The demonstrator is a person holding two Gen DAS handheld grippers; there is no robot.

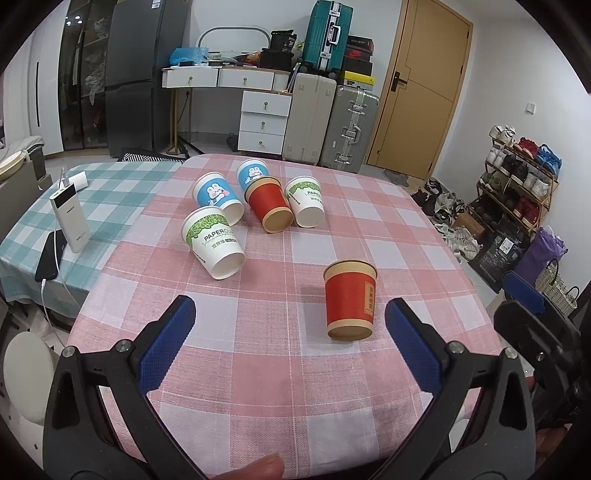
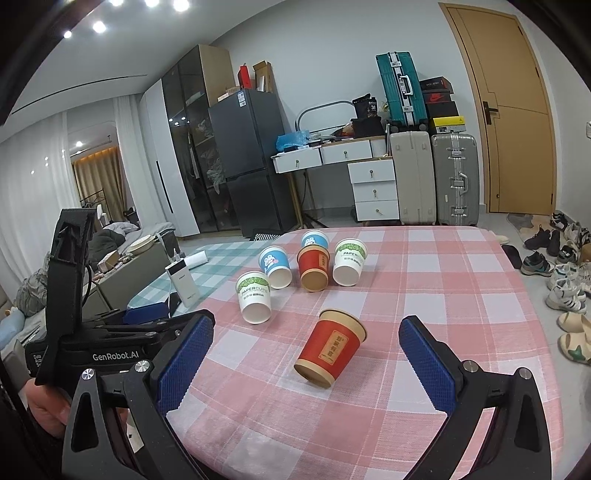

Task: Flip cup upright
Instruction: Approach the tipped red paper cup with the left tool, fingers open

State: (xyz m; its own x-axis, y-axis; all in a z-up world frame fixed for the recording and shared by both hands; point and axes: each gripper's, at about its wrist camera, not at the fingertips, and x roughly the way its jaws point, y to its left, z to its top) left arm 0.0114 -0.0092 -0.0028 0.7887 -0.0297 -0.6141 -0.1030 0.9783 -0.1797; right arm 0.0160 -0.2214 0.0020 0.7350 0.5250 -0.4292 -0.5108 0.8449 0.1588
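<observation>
Above tablecloth (image 1: 258,369) | left tool (image 1: 291,347) wide open, empty | right tool (image 2: 306,354) same

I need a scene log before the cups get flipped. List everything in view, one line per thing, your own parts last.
Red paper cups: two, lying on their sides; one nearest the tools, one in the far cluster.
Blue rabbit-print paper cups: two, far cluster.
White green-leaf paper cups: two; left front, far right.
Pink checked tablecloth: one, under the cups.
Teal checked cloth: one, left.
White power bank: one, on the teal cloth.
Black phone: one, beside it.
Suitcases: three, teal, beige, silver, by the wooden door.
Left tool: open.
Right tool: open.
</observation>
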